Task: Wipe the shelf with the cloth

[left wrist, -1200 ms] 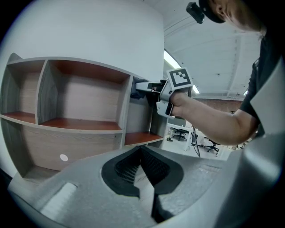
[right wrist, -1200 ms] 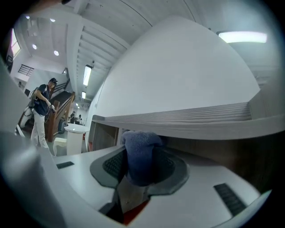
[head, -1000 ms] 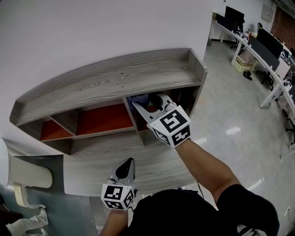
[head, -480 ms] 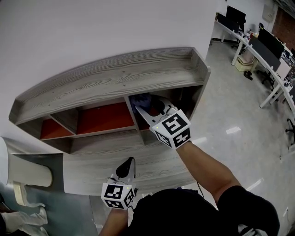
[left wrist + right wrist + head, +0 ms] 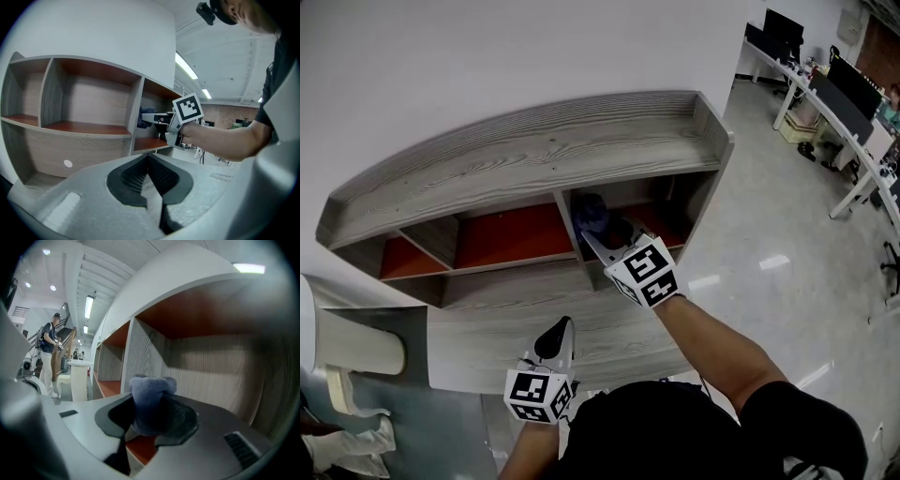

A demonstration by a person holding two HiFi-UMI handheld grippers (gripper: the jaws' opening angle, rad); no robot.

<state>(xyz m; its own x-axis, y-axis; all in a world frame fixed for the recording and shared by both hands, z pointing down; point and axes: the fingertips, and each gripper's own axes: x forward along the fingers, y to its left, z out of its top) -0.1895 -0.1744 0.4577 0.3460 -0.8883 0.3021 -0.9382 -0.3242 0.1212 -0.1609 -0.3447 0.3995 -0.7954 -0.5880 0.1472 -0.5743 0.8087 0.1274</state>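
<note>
A grey wood-grain shelf unit (image 5: 534,159) with red-orange compartment floors stands against the white wall. My right gripper (image 5: 602,230) reaches into the rightmost compartment (image 5: 206,357), shut on a blue-grey cloth (image 5: 147,401) that bunches up between its jaws; the cloth (image 5: 591,213) shows dark blue in the head view, near the compartment's left divider (image 5: 145,357). In the left gripper view my right gripper (image 5: 157,119) holds the cloth (image 5: 144,117) just above that compartment's floor. My left gripper (image 5: 556,339) hangs lower, in front of the shelf's bottom ledge, jaws shut with nothing between them (image 5: 149,171).
The middle compartment (image 5: 511,234) and left compartment (image 5: 403,258) lie to the left. A white rounded stand (image 5: 352,352) sits at lower left. Desks with monitors (image 5: 834,84) line the far right across a glossy floor. A person (image 5: 47,352) stands in the distance.
My right gripper has drawn back a little toward me and lower, with the cloth still in it at the compartment's left side. My left gripper has stayed in place.
</note>
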